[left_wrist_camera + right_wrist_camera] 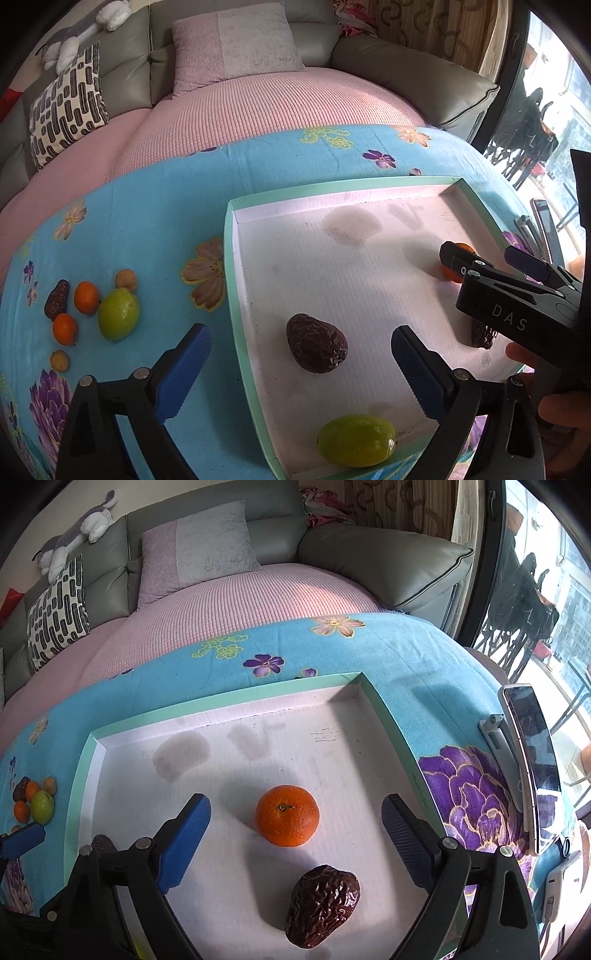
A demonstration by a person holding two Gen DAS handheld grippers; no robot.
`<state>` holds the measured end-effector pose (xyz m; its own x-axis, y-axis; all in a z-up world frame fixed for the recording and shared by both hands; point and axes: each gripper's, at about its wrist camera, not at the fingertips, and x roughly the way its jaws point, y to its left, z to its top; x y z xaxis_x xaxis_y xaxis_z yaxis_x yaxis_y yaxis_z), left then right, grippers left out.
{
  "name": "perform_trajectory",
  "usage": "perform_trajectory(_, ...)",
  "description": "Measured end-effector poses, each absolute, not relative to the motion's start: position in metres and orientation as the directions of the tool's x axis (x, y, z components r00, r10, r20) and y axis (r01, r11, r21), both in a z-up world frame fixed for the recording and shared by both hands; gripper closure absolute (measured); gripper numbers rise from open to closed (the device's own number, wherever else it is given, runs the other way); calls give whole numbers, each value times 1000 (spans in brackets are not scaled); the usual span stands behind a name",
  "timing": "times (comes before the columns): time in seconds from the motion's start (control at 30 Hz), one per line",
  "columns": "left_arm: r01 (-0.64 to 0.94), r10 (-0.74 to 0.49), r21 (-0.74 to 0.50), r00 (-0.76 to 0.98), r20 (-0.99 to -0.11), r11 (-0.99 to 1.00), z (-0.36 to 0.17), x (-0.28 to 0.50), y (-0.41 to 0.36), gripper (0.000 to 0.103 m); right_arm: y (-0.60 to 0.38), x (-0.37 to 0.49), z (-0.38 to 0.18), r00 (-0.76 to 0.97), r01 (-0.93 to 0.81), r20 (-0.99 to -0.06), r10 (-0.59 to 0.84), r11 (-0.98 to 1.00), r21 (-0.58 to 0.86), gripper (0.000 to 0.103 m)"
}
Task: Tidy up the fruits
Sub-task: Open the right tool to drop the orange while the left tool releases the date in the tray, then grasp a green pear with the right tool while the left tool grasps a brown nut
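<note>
A shallow tray [236,295] with a mint-green rim and a stained white floor sits on a blue floral cloth [166,206]. The left gripper [301,350] hovers over the tray's near-left part, jaws wide open and empty, its left finger out over the cloth; a wrinkled brown date [317,348] lies on the tray floor between the fingers, and a green fruit [356,440] rests by the tray's near wall. The right gripper [295,825] is also spread open, holding nothing — an orange [286,815] sits between its fingers, apart from both, with a second date [322,905] just nearer the camera. Left of the tray, on the cloth, a loose cluster of fruit waits: a green one [119,314], two small oranges [86,297], a dark date [57,299] and two little tan fruits [126,280]. A phone [532,768] stands right of the tray.
</note>
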<state>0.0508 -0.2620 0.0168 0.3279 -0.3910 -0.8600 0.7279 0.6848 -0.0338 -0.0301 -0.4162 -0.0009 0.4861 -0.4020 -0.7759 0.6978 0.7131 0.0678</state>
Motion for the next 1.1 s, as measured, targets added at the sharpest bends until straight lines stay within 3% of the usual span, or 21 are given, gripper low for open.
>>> perform_trajectory(0.63,580,-243,71,446,-861,812,8,84,-204,0,-398,-20,6,495,670,-767,-407,741,39,8)
perform_trajectory(1.1,372,-96,117,508,-856,921,4,132,-122,0,-342,16,12,544,553,-762,-351,833,11,8)
